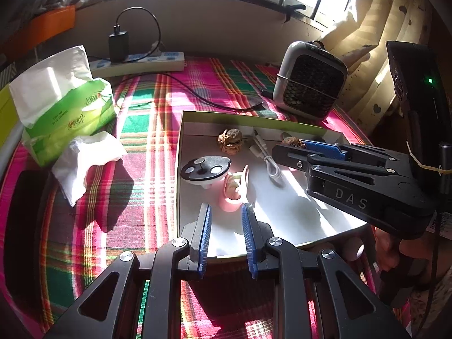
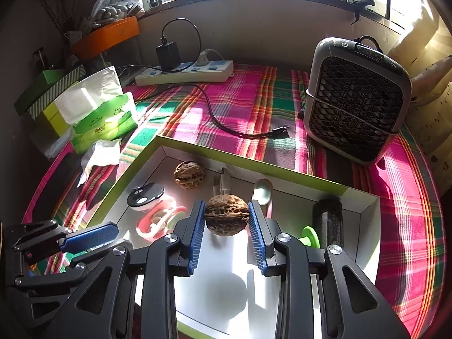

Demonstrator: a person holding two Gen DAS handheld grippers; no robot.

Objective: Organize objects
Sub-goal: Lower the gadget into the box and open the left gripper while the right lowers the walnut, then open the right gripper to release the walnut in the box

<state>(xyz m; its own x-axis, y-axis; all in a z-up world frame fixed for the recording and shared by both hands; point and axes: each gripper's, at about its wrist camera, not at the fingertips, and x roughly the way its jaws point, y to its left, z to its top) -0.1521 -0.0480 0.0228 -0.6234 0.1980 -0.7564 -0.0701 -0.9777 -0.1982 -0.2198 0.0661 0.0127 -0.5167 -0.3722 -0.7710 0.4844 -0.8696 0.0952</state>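
Two walnuts are in view. One walnut is pinched between the blue pads of the right hand-held gripper and held above the white floor of the shallow box, over its middle part. The second walnut lies on the box floor near the far wall, to the left of the held one.

The box has a green rim and lies on a plaid cloth. Inside it, left of the held walnut, are one round black-and-white piece and one pink clip, touching each other. Beyond the held walnut lies one white cable, and just right of it one pale green spoon. At the right end stands one dark cylinder with a green disc beside it.

The left hand-held gripper sits at the near left edge of the box, its jaws parted moderately with nothing between them, the pink clip just beyond its tips.

Outside the box: one small fan far right, one power strip with a black charger plugged in at the far side, one black cord trailing across the cloth, and one green tissue pack at the left with a loose tissue near it.
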